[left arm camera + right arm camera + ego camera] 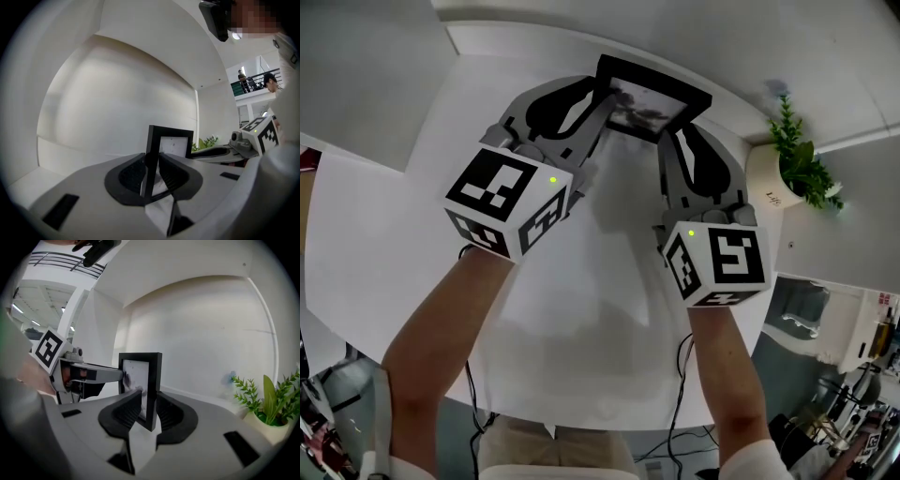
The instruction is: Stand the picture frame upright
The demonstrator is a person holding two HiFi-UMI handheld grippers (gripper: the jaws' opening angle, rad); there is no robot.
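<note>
A black picture frame (649,101) with a grey photo stands upright over the far part of the round white table (581,328); whether its lower edge touches the top I cannot tell. My left gripper (598,114) is shut on the frame's left side bar. In the left gripper view the dark pads clamp that bar (152,161) edge-on. My right gripper (675,142) is shut on the right side bar, and the right gripper view shows the frame (140,380) pinched between its pads near the lower corner. Both grippers point roughly level, away from me.
A small green plant in a white pot (789,169) stands at the table's right rim, close to my right gripper, and shows again as the plant (272,401). White walls rise just behind the frame. Cables hang below the table's near edge (675,412).
</note>
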